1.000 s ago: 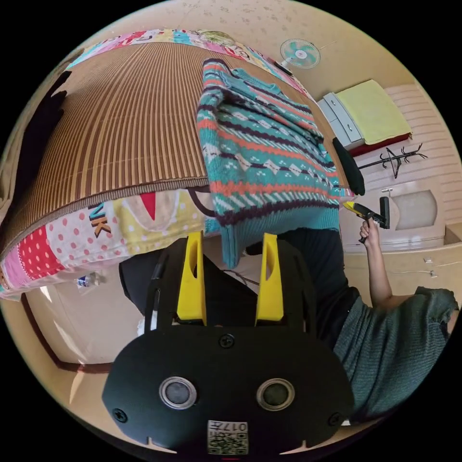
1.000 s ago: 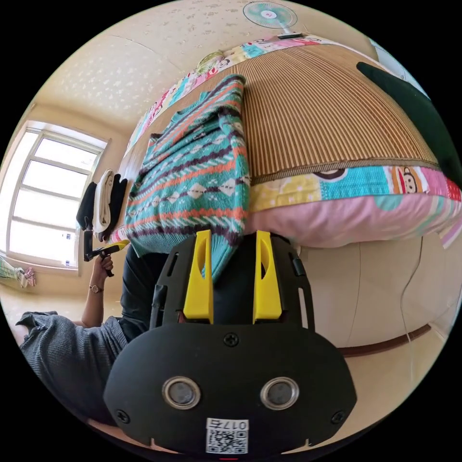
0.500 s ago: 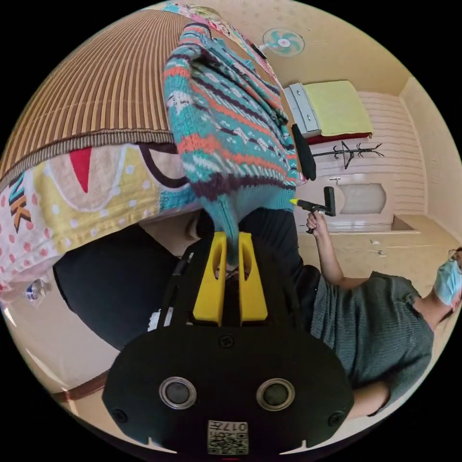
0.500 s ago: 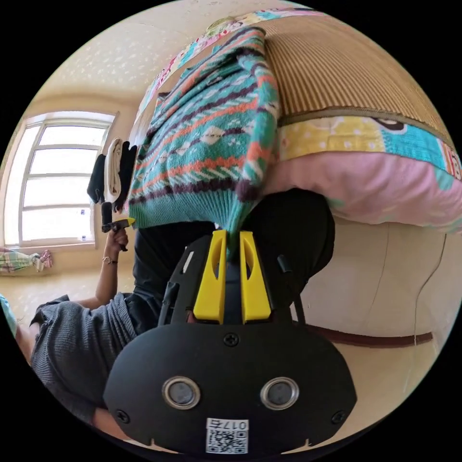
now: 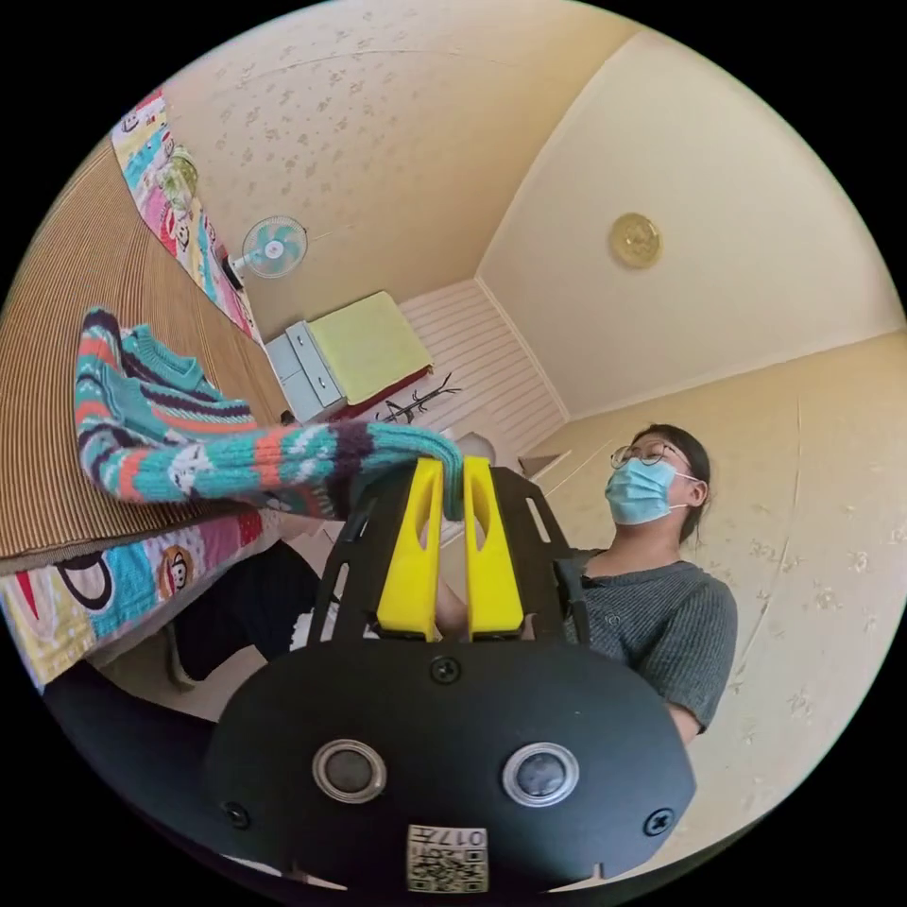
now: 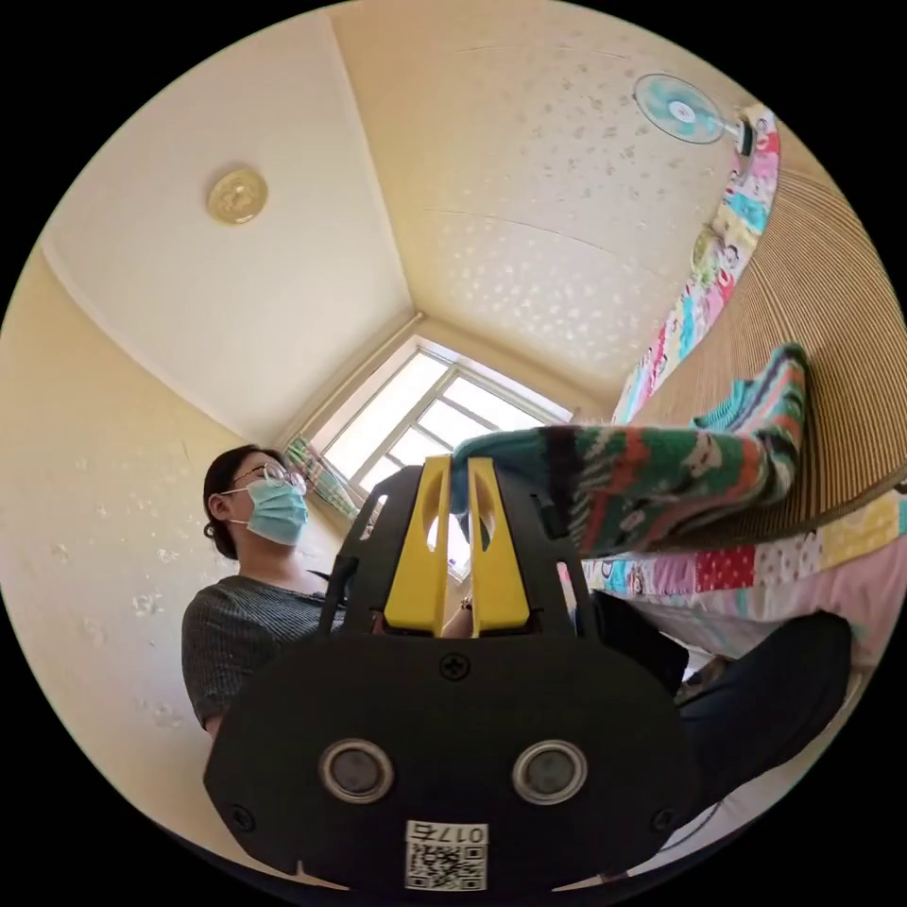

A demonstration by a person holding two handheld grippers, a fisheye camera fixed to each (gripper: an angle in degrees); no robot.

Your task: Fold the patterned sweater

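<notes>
Left gripper (image 5: 452,482), right gripper (image 6: 460,482): clamped on teal-orange patterned knit sweater (image 5: 217,453) hem | lift both corners level, carry toward collar.

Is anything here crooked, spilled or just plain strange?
Nothing is spilled or torn. The patterned sweater is off the flat: the left claw and right claw each pinch its teal hem, lifting that end off the striped mat, which looks like a fold in progress.

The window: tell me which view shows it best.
Right gripper view. The window sits bright behind the right gripper, panes and frame visible, partly covered by the jaws and the patterned sweater. The left gripper view faces the opposite wall instead.
</notes>
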